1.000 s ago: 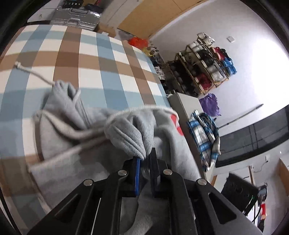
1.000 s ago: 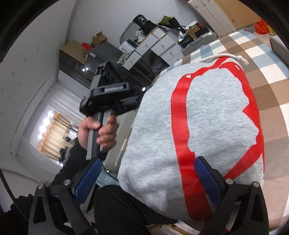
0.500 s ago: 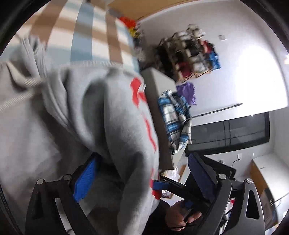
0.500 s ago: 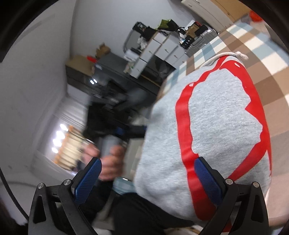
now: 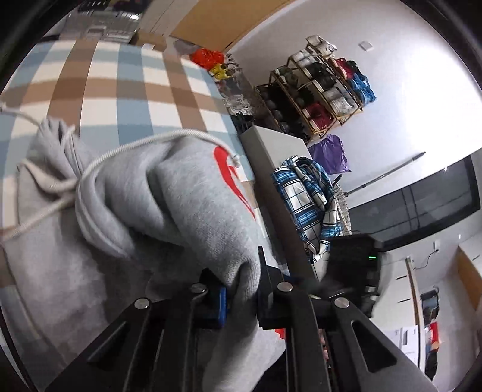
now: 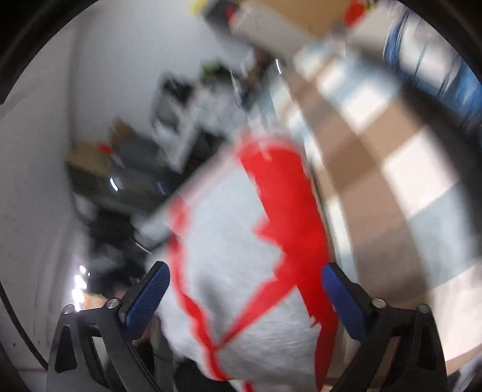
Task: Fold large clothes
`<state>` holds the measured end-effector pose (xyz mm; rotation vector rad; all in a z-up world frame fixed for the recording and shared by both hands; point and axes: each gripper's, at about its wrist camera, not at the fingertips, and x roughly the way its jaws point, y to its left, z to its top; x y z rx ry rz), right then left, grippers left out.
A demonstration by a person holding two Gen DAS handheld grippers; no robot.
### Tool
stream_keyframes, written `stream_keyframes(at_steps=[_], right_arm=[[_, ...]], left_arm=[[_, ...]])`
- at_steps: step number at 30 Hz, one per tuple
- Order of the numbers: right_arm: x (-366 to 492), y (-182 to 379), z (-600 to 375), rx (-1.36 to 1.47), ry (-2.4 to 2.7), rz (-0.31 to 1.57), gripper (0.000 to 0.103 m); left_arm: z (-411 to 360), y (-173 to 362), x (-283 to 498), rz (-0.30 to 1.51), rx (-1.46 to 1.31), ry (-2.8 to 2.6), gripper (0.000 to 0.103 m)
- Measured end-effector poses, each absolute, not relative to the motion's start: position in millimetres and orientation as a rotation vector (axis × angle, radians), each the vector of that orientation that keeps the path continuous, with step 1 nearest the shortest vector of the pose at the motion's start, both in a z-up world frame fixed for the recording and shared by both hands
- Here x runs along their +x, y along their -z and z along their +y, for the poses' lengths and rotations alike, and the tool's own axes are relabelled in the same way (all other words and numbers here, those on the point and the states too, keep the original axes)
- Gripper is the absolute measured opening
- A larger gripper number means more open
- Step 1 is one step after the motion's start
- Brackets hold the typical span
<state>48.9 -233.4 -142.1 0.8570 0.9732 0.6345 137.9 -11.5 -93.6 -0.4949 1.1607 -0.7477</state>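
Observation:
A grey hoodie (image 5: 192,205) with a red print (image 5: 232,178) and a white drawstring (image 5: 135,144) lies bunched on the blue-and-brown checked bed cover (image 5: 120,90). My left gripper (image 5: 241,289) is closing, and its blue pads press on a thick fold of the hoodie's edge. The right wrist view is blurred by motion. There my right gripper (image 6: 245,289) stands wide open, and the hoodie (image 6: 229,241) with its red outline print (image 6: 280,187) lies between and beyond the fingers, untouched by the pads.
Beyond the bed's right edge stand a grey cabinet (image 5: 271,144) with a blue plaid shirt (image 5: 307,205) draped beside it, and a shoe rack (image 5: 325,90) against the wall. A silver suitcase (image 5: 99,27) and a red bag (image 5: 208,55) sit past the far end.
My left gripper let go of one fold, opened wide, then closed on another fold at the hoodie's edge. The right gripper swung and rolled; its view went blurred.

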Motion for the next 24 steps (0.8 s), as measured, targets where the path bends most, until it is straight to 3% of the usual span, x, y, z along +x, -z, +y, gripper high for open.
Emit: stream_keyframes(at_steps=[2, 6, 12, 20, 23, 24], right_arm=[[48, 130, -218, 0.764, -0.614, 0.974, 0.099], [38, 90, -184, 0.553, -0.606, 0.984, 0.079], [19, 57, -97, 0.218, -0.637, 1.022, 0.078], [-2, 70, -15, -0.172, -0.585, 1.048, 0.080], [-8, 77, 2, -0.322, -0.545, 1.048, 0.080], [-7, 79, 2, -0.342, -0.538, 1.057, 0.080]], left_arm=[[-7, 85, 137, 1.148, -0.482, 0.751, 0.008], [24, 61, 131, 1.100, -0.480, 0.755, 0.008], [86, 68, 117, 1.083, -0.501, 0.690, 0.008], [130, 153, 126, 1.161, -0.621, 0.633, 0.010], [130, 172, 132, 1.166, -0.648, 0.631, 0.021], [129, 178, 134, 1.171, -0.635, 0.602, 0.037]])
